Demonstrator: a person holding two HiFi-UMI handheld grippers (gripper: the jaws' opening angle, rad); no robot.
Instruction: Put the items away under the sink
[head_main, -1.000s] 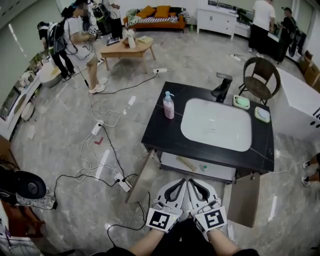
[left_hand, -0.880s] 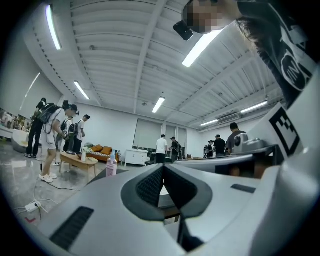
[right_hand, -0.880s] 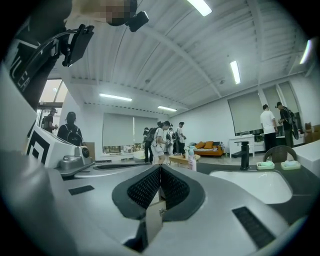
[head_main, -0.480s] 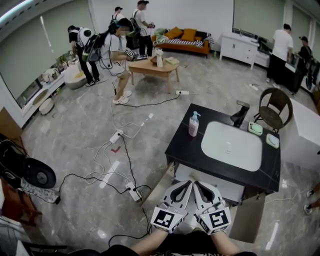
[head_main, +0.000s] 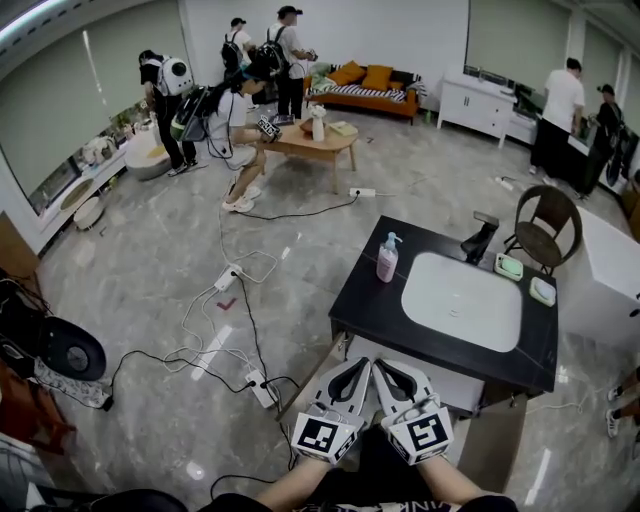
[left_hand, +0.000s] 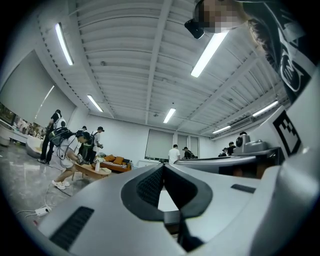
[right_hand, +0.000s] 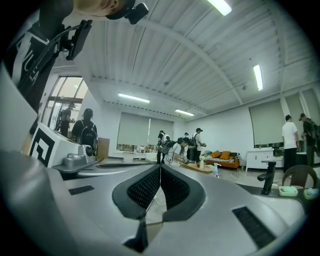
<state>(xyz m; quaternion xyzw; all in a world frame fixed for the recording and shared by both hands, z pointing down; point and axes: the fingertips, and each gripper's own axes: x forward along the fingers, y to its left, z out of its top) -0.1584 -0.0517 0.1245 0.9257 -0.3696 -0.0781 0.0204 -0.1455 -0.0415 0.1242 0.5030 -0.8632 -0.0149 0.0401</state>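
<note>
1. Under the black counter (head_main: 365, 300), the left cupboard door (head_main: 315, 365) and the right cupboard door (head_main: 497, 440) stood open. The shelf inside was mostly hidden, so its contents could not be told.
2. The soap bottle (head_main: 386, 258) stood beside the white basin (head_main: 462, 300). A green dish (head_main: 510, 265) and a second dish (head_main: 543, 291) lay near the tap (head_main: 478, 240).
3. The left gripper (head_main: 357, 366) and the right gripper (head_main: 384, 368) hung side by side before the cupboard. Each had its jaws pressed together on nothing.
4. The task looked barely started: the doors were open, but every item on top remained to be stowed.
5. Cables (head_main: 225, 340) trailed over the polished grey floor (head_main: 150, 270). Beyond were a chair (head_main: 545, 225), a coffee table (head_main: 305, 140), a sofa (head_main: 365, 85) and several people.
</note>
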